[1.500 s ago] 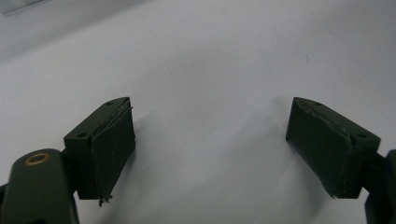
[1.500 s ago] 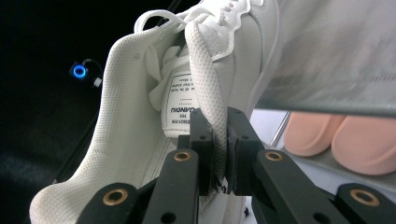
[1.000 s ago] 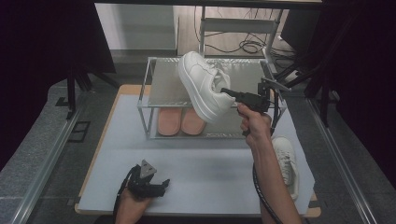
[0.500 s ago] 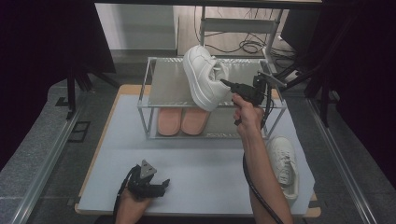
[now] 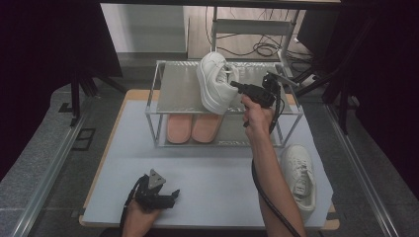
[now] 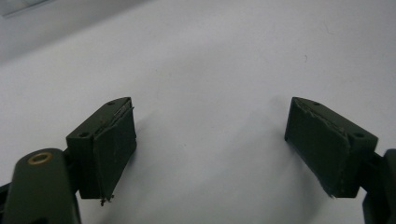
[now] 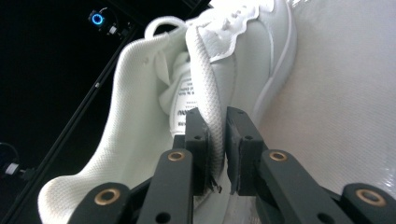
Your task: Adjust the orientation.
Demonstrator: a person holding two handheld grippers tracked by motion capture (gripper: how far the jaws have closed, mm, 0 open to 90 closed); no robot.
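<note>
My right gripper (image 5: 236, 86) holds the white shoe (image 5: 215, 81) by its collar, in the upper middle of the frame. Compared with a second ago, the shoe is more upright over the rack (image 5: 174, 87), and my fingers (image 7: 239, 140) have just loosened a little, though the collar remains between them. I judge release is near. My left gripper (image 5: 159, 193) rests wide, holding nothing, on the tabletop (image 5: 217, 173).
</note>
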